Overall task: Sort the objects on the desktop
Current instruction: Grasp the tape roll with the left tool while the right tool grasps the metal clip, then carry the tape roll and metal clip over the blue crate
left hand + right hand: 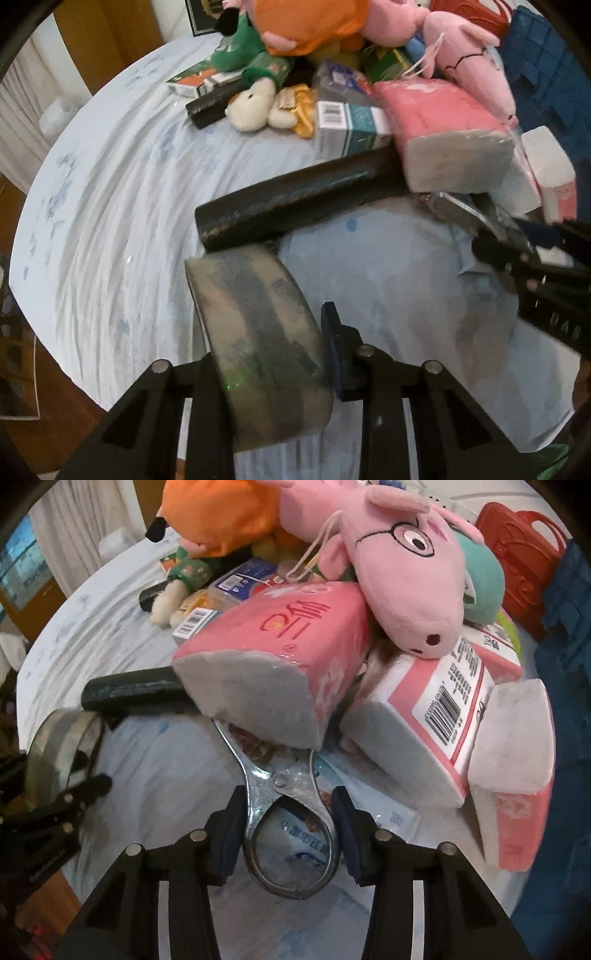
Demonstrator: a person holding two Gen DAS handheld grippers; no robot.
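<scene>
pink tissue pack [280,635], pale blue tablecloth [110,206]

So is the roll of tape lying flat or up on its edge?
On edge: the tape roll stands upright, clamped across its width in the left gripper.

The metal pliers' [284,794] tips vanish beneath the pink tissue pack [273,664]; the tape roll's [258,339] left-hand pad is hidden behind it.

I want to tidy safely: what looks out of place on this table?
The metal pliers stand out: a tool among toys and tissue packs, with its front end tucked under the pink tissue pack. The pink pig toy lies on top of that pile, so pulling the pliers out could topple it.
</scene>
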